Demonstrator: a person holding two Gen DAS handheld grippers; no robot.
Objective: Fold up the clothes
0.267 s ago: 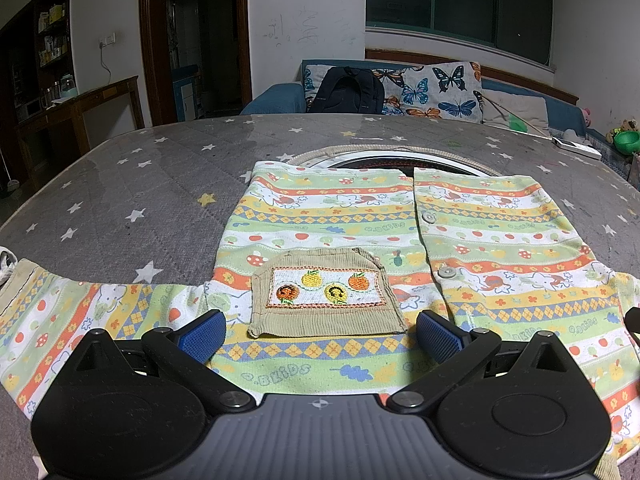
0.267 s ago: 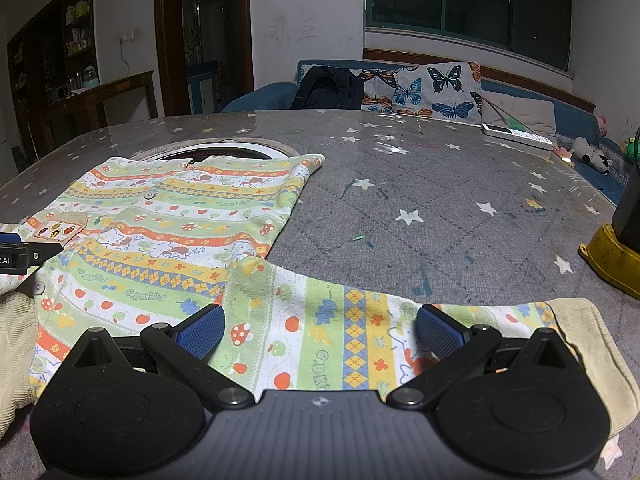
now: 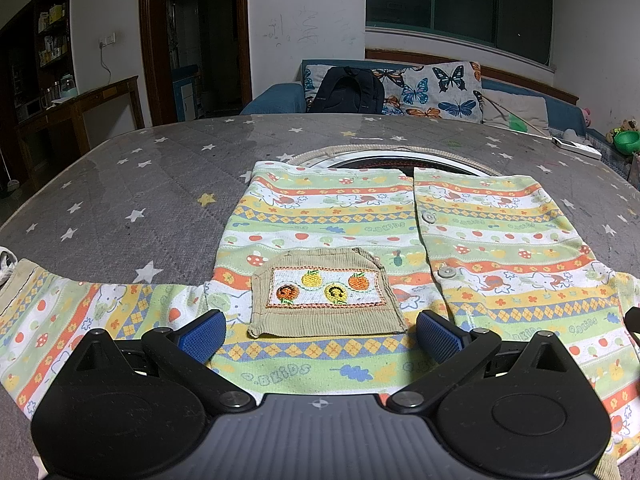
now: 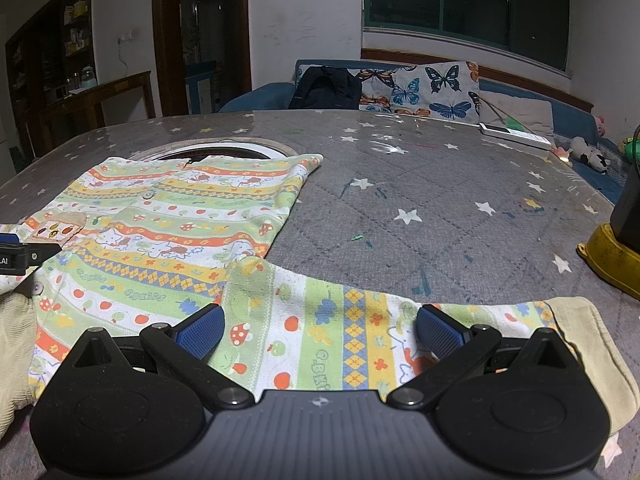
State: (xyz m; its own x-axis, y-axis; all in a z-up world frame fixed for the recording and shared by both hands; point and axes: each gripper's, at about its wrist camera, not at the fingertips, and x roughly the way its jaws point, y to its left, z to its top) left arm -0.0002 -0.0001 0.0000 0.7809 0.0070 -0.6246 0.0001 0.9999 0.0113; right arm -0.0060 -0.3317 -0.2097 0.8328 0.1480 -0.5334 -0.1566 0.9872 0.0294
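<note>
Shirt (image 3: 400, 232) flat beneath both open tools.

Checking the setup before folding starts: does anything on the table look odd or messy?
The shirt lies flat, sleeves spread, nothing askew. The star-print table cover shows scattered coloured marks and smears right of the shirt, like pen or paint stains. Both grippers are open.

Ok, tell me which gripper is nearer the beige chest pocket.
Left. The left gripper hovers open right at the pocket. The right gripper is open over the outstretched sleeve, off to the pocket's right.
</note>
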